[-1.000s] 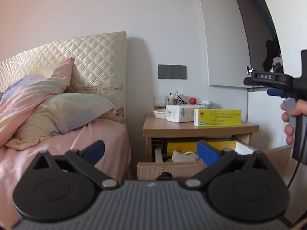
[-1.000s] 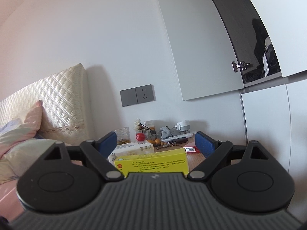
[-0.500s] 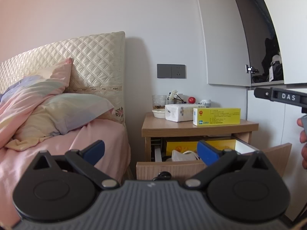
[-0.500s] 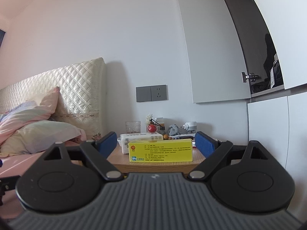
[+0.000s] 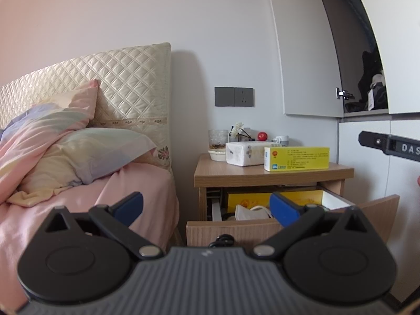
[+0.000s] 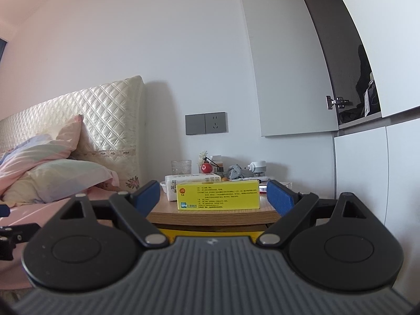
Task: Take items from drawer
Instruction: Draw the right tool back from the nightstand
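The drawer is standing open under the nightstand, a yellow pack and white mask lying inside. A yellow box is sitting near the top's front edge. Left gripper and right gripper are hovering spread, holding nothing.

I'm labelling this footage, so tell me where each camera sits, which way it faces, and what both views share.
Left wrist: on the left gripper, open, facing the nightstand and its open drawer; the right gripper's tip and a fingertip show at the right edge.
Right wrist: on the right gripper, open, level with the nightstand top, facing the yellow box.
Shared: yellow box, tissue pack, wall socket, headboard.
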Tool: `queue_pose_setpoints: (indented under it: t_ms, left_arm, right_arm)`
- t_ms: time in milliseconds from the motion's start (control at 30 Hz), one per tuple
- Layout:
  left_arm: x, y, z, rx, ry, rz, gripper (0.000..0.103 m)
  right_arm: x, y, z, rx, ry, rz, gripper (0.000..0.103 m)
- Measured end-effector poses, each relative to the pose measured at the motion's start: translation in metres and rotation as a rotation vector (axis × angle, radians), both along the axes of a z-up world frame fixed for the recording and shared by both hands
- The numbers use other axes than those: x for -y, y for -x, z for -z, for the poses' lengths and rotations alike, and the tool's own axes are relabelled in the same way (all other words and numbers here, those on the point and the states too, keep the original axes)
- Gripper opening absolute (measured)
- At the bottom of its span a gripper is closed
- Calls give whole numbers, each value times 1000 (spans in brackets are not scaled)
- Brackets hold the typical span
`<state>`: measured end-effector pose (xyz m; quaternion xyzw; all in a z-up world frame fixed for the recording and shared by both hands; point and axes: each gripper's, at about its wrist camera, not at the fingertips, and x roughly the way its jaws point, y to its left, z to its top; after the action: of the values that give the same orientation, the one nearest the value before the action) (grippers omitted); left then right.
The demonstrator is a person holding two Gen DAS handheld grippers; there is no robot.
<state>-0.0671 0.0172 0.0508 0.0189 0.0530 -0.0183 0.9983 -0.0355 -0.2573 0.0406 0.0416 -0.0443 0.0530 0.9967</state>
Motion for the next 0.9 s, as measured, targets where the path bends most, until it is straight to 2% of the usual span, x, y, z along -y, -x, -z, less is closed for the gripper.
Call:
queue_pose_setpoints:
  t_ms: [900]
  left_arm:
    - [14, 6, 13, -37, -35, 30, 103]
  right_arm:
    - [11, 33, 22, -9, -46, 29, 90]
